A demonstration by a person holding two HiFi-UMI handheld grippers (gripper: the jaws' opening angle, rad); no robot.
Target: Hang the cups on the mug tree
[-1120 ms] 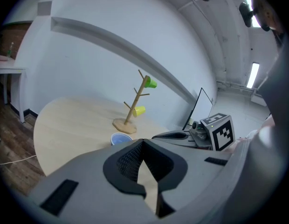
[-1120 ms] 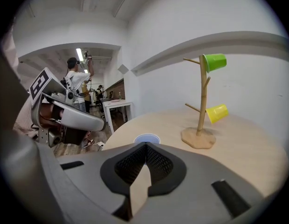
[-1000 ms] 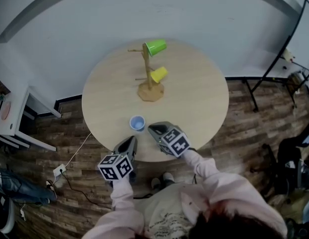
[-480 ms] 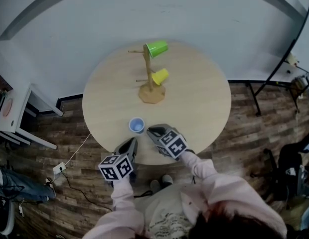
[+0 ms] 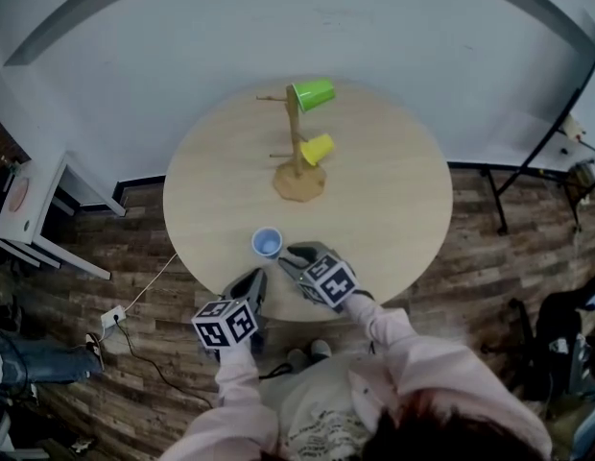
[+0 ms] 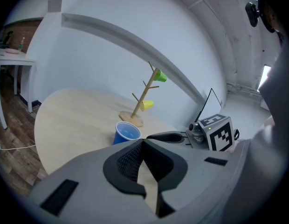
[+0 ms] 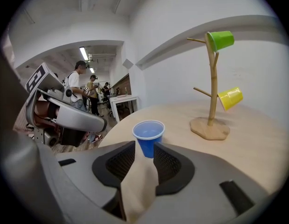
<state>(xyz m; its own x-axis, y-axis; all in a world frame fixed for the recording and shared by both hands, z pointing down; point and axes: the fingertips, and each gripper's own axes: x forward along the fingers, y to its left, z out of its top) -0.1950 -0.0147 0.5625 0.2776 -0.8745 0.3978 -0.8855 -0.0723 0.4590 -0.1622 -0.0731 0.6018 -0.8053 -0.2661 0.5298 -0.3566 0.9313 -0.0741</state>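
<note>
A wooden mug tree [image 5: 297, 161] stands on the far half of the round table [image 5: 393, 209]. A green cup [image 5: 313, 94] hangs on its top peg and a yellow cup [image 5: 318, 148] on a lower one. A blue cup [image 5: 267, 243] stands upright near the table's front edge. My right gripper [image 5: 294, 255] is just right of the blue cup. In the right gripper view its jaws [image 7: 144, 149] are opening, with the blue cup [image 7: 148, 136] just ahead of the fingertips and not between them. My left gripper [image 5: 251, 277] hangs at the table's front edge, shut and empty [image 6: 143, 141].
A white side table [image 5: 29, 209] stands at the left on the wood floor. A cable with a socket [image 5: 113, 317] lies below the table. A black stand [image 5: 528, 161] is at the right. People [image 7: 81, 85] and a desk [image 7: 121, 101] show far behind.
The head view has drifted slightly. Both grippers and the three cups keep their places relative to the table.
</note>
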